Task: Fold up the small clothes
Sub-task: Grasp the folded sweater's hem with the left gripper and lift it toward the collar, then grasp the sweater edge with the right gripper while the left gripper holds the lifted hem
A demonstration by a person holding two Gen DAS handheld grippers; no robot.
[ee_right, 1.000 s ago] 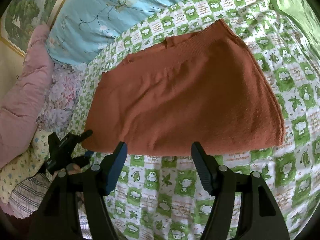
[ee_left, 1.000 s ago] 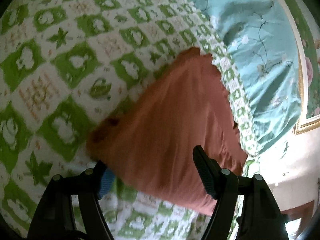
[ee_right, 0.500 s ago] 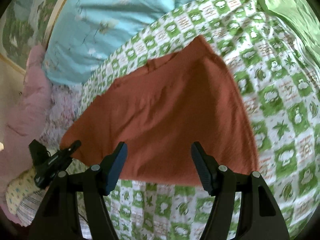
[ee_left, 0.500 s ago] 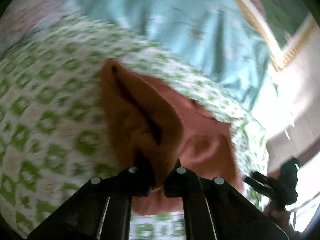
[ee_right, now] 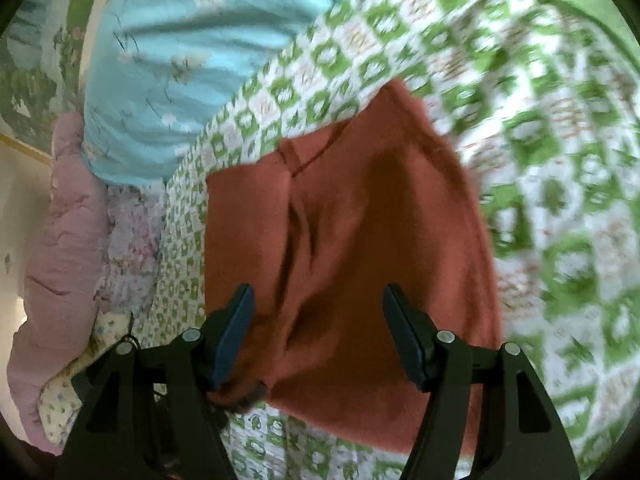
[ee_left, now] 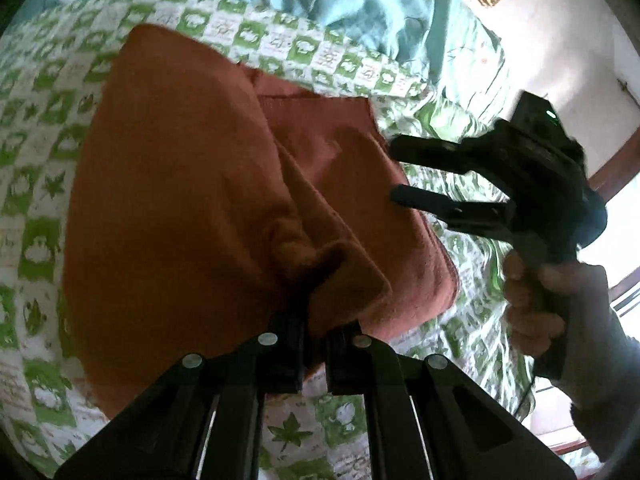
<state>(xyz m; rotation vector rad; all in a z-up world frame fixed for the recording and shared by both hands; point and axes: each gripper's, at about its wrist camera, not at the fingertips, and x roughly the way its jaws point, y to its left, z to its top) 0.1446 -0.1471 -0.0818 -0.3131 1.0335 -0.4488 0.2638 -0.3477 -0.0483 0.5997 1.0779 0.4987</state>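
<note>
On the green-checked bedspread (ee_left: 36, 184), the left gripper (ee_left: 314, 336) has now clamped the rust garment's (ee_left: 172, 200) edge, starting a fold, while the right gripper (ee_right: 316, 332) hovers spread apart.

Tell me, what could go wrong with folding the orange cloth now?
1. The left tool pinches only a small bunched bit of the orange cloth. It might slip out partway through the fold.
2. The cloth already looks wrinkled down its middle, so the fold could come out lumpy.
3. The right tool is open over the cloth, holding nothing, so the near edge may drag along the bedsheet.
</note>
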